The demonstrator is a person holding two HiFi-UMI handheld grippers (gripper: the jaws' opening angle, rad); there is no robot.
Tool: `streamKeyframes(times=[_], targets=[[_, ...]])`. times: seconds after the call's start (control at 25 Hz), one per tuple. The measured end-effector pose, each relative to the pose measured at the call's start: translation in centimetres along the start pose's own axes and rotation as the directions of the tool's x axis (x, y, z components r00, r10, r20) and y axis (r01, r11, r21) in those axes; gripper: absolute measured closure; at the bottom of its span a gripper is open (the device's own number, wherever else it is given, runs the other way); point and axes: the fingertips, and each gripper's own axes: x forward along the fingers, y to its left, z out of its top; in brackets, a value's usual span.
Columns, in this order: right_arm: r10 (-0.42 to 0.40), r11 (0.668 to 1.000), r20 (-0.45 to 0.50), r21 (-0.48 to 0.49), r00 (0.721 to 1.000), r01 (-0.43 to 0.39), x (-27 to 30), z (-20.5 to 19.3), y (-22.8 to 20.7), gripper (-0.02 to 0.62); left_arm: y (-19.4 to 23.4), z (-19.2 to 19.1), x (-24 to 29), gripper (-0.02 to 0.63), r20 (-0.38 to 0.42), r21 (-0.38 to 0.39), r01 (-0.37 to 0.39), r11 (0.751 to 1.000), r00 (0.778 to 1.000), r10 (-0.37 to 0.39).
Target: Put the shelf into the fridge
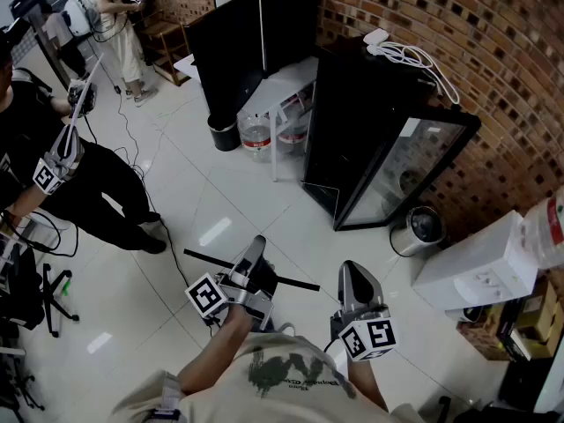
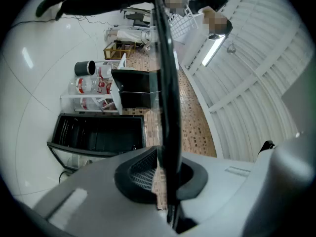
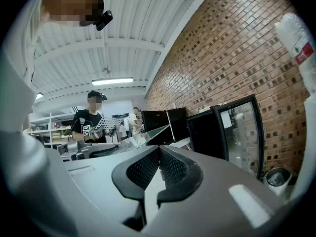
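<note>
The shelf [image 1: 295, 281] is a clear glass pane with a black edge strip, held low over the white floor in the head view. My left gripper [image 1: 256, 250] is shut on it. In the left gripper view the shelf's [image 2: 167, 98] dark edge runs straight up from between the pads [image 2: 140, 174]. My right gripper [image 1: 355, 271] is just past the shelf's right end, shut with nothing in it; its pads [image 3: 170, 169] meet. The black fridge [image 1: 361, 122] stands ahead with its glass door [image 1: 401, 179] swung open; it also shows as fridge [image 2: 96, 135] and fridge [image 3: 217, 132].
Another person [image 1: 53, 161] stands at the left holding grippers with a wire rack [image 3: 106, 124]. A silver bin [image 1: 421, 226] and white boxes [image 1: 480, 267] sit right of the fridge. A white rack with a water bottle [image 1: 257, 135], a black bucket [image 1: 223, 133] and a second black fridge [image 1: 256, 33] are behind.
</note>
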Motion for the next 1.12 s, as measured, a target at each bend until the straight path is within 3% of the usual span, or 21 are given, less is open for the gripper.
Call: streamKeyframes(times=[0.44, 1.12], targets=[[-0.016, 1.000, -0.028, -0.007, 0.999, 0.016, 3.7, -0.1, -2.4, 0.595, 2.3, 1.4, 4.4, 0.591, -0.031, -0.003, -0.016, 1.000, 0.999, 0.016], [-0.113, 0.993, -0.055, -0.029, 0.992, 0.112, 16.1, 1.1, -6.6, 0.595, 6.2, 7.5, 16.2, 0.589, -0.150, -0.051, -0.037, 0.998, 0.988, 0.029]])
